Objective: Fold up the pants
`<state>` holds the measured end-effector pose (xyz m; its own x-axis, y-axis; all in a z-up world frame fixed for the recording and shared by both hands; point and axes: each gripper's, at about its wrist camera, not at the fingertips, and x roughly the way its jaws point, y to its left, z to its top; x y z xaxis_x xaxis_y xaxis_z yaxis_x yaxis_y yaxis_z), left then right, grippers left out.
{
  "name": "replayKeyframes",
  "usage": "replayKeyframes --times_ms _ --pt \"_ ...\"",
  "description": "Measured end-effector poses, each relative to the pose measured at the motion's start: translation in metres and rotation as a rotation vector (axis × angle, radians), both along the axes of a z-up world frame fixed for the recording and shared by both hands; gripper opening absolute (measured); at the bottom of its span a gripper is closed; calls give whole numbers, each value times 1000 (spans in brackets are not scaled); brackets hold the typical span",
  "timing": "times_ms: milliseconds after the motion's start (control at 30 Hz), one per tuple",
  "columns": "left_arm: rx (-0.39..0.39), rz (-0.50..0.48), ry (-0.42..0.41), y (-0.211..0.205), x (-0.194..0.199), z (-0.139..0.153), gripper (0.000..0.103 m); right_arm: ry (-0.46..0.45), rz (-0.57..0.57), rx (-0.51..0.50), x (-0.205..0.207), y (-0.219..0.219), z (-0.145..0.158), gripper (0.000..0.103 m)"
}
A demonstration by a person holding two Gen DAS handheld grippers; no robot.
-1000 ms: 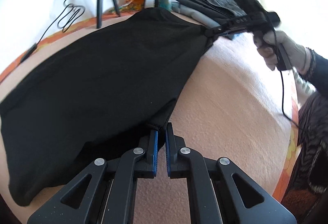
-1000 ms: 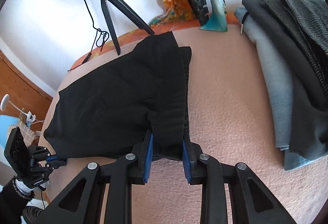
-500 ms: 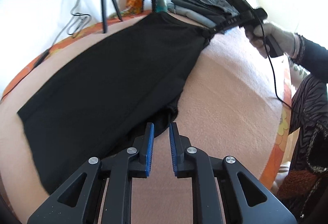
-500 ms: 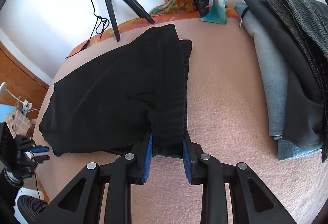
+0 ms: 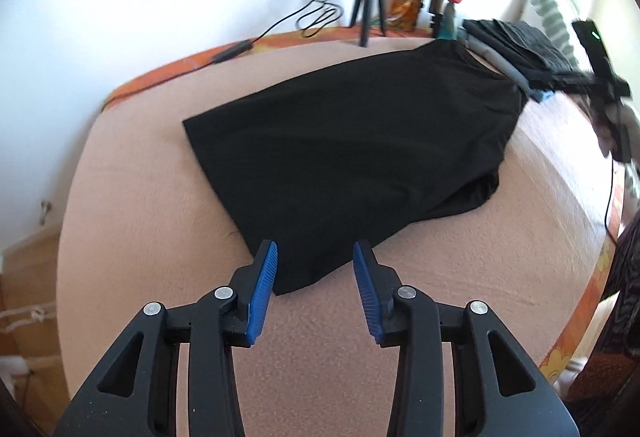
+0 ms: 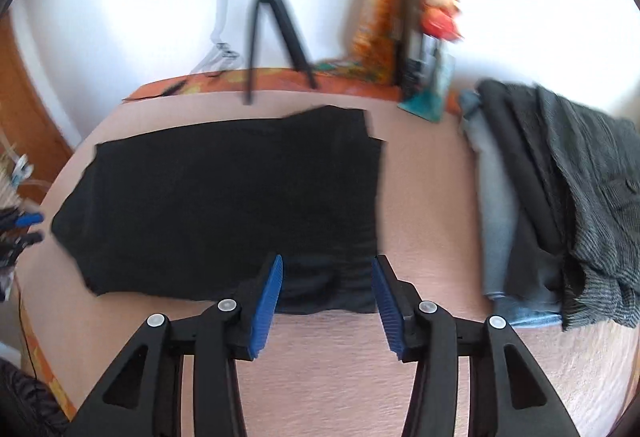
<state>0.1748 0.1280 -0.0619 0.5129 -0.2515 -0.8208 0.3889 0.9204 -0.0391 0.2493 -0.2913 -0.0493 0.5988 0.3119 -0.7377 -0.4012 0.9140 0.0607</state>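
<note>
The black pants (image 5: 352,145) lie folded flat on the pink bed cover (image 5: 152,221). In the right wrist view the pants (image 6: 224,205) spread left from the waistband near the jaws. My left gripper (image 5: 315,261) is open and empty, just above the pants' near corner. My right gripper (image 6: 327,273) is open and empty, its jaws on either side of the waistband edge, apart from it. The right gripper also shows in the left wrist view (image 5: 600,77) at the far right, blurred. The left gripper shows at the left edge of the right wrist view (image 6: 24,227).
A stack of folded grey and dark clothes (image 6: 560,213) lies on the bed to the right of the pants. A tripod with a ring light (image 6: 264,25) and a cable (image 5: 280,33) stand behind the bed by the white wall. A doll figure (image 6: 436,37) stands at the back.
Both grippers opened and let go of the pants, then drew back. The pants now lie flat on the bed, shorter and folded over.
</note>
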Motion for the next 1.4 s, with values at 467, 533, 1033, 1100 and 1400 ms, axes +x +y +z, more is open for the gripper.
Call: replayKeyframes --times_ms 467,533,1033,1100,1400 --pt "-228 165 69 54 52 0 38 265 312 128 -45 153 -50 49" --pt "-233 186 70 60 73 3 39 263 293 143 -44 158 -53 49" --pt "-105 228 69 57 162 -33 9 122 232 80 -53 166 -56 19" --pt "-94 227 54 56 163 -31 6 124 238 85 -54 171 -57 6" --pt "-47 214 -10 43 175 -13 5 151 262 152 -64 166 -59 1"
